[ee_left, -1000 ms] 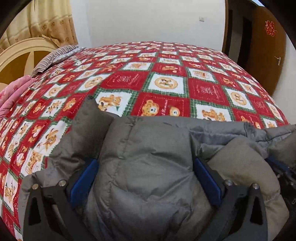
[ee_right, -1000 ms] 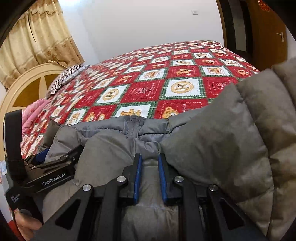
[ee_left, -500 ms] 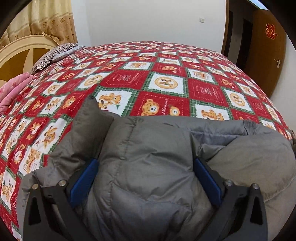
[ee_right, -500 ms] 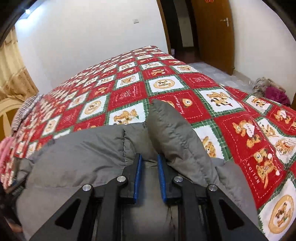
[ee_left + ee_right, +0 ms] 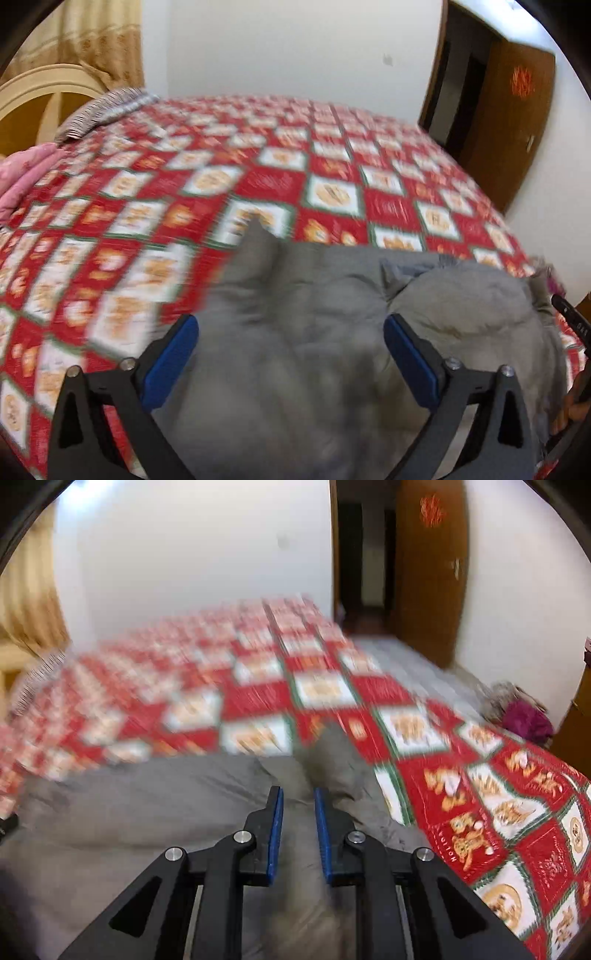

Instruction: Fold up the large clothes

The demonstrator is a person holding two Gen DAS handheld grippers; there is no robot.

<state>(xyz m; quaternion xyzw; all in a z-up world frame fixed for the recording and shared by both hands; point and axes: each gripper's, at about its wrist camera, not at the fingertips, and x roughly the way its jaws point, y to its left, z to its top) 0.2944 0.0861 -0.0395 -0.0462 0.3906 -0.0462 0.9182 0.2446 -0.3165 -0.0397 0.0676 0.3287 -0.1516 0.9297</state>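
Observation:
A grey padded jacket (image 5: 332,280) lies bunched at the near edge of a bed with a red, white and green bear-print quilt (image 5: 332,192). My left gripper (image 5: 290,321) has its blue pads set wide apart, shut on a thick bundle of the jacket that fills the gap. A peak of grey fabric sticks up ahead of it. In the right wrist view my right gripper (image 5: 298,791) is shut on a narrow fold of the jacket (image 5: 129,805), its pads almost together. The quilt (image 5: 480,775) spreads beyond. Both views are blurred.
A pink blanket (image 5: 26,177), a striped pillow (image 5: 99,110) and a cream headboard (image 5: 37,85) are at the far left. A brown door (image 5: 432,572) and a dark doorway stand at the back right. Clothes (image 5: 524,716) lie piled on the floor right of the bed.
Both grippers have lifted and moved with the jacket held. The right wrist view has swung right, off the left gripper and onto the bed's right edge and the floor.

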